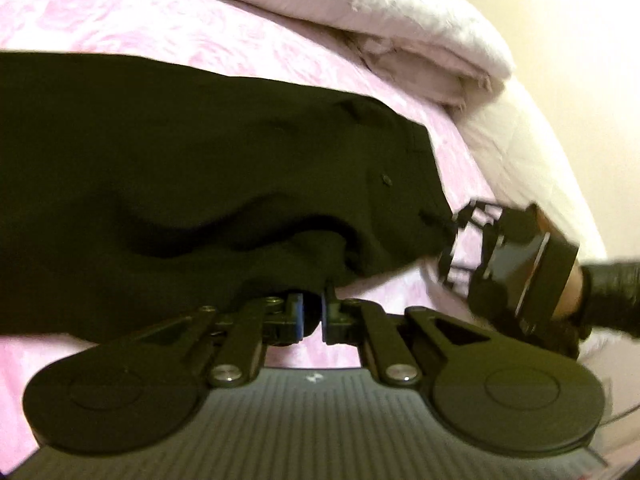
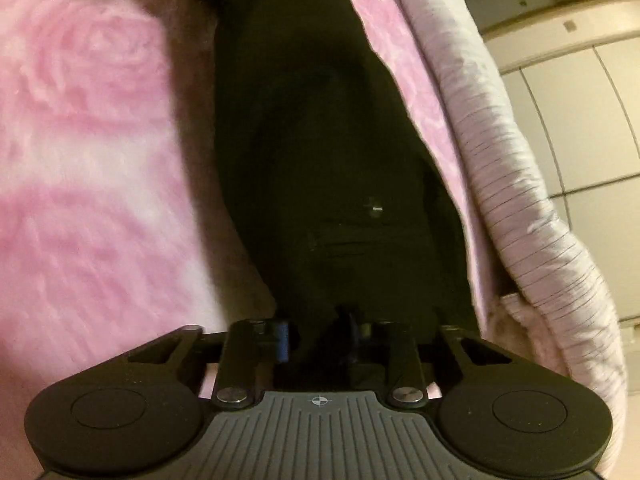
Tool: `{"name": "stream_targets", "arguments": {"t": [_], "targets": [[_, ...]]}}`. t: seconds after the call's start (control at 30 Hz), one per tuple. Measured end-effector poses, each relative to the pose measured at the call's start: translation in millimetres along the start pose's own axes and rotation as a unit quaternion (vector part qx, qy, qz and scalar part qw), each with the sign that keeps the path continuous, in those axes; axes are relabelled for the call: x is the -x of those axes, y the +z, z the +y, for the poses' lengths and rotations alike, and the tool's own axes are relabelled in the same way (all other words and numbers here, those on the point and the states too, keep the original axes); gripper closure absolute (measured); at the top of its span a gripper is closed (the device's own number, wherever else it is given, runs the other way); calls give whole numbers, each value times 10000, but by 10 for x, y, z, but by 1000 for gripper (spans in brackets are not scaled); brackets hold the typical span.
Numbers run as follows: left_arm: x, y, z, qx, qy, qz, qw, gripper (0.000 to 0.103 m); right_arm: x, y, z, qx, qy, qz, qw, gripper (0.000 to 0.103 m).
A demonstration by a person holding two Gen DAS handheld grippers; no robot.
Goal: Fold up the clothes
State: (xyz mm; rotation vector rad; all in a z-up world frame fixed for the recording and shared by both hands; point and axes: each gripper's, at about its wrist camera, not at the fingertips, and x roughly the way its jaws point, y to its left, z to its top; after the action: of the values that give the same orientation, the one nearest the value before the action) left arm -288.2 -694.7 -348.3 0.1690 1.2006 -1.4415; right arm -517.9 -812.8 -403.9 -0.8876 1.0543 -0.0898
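A black garment (image 1: pixel 180 168) is seen spread across a bed covered by a pink rose-patterned sheet (image 1: pixel 160 20), its length running to the left in the left wrist view and away from the camera in the right wrist view. A fold of the dark cloth at its near edge is pinched between the nearly closed fingers of the left gripper (image 1: pixel 314 312). The garment's right-hand corner is met by the right gripper (image 1: pixel 450 236), which is held in a hand with a dark sleeve (image 1: pixel 612 284); from its own camera, the right gripper (image 2: pixel 320 340) is shown narrowed around black fabric, though whether the pads press on it cannot be told in the dark, blurred picture. A pale folded quilt (image 1: pixel 400 12) is piled along the far side of the bed, beside a cream wall (image 1: pixel 560 40). 1 small button (image 1: pixel 387 179) is visible on the garment.
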Motion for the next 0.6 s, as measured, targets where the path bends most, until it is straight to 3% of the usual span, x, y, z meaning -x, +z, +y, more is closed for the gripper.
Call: {"name": "stream_targets", "arguments": {"t": [0.03, 0.1, 0.17, 0.2, 0.3, 0.37, 0.4, 0.47, 0.6], "targets": [[-25, 1, -86, -439, 146, 133, 9988, 98, 26, -35, -82, -22, 10, -43, 10000, 86], [-106, -73, -272, -1464, 472, 480, 9869, 99, 79, -74, -302, -61, -71, -92, 9999, 87], [-188, -162, -342, -1867, 606, 729, 9778, 103, 34, -83, -446, -139, 138, 31, 9998, 87], [-199, -203, -355, -1971, 653, 795, 9750, 103, -1, -81, -452, -130, 204, 68, 9997, 87], [-98, -304, -298, -1859, 709, 739, 9772, 103, -68, -65, -398, -83, 355, 154, 9992, 83], [-32, -372, -260, -1785, 745, 701, 9786, 103, -56, -50, -434, -404, 278, 302, 9983, 63], [-4, -401, -256, -1792, 788, 687, 9782, 103, -37, -61, -464, -613, 287, 427, 9968, 58], [37, -444, -296, -1939, 944, 671, 9742, 103, 2, -80, -525, -1030, 307, 678, 9919, 43], [204, -525, -468, -2556, 1246, 460, 9576, 101, 158, -121, -545, -1435, 189, 966, 9847, 43]]}}
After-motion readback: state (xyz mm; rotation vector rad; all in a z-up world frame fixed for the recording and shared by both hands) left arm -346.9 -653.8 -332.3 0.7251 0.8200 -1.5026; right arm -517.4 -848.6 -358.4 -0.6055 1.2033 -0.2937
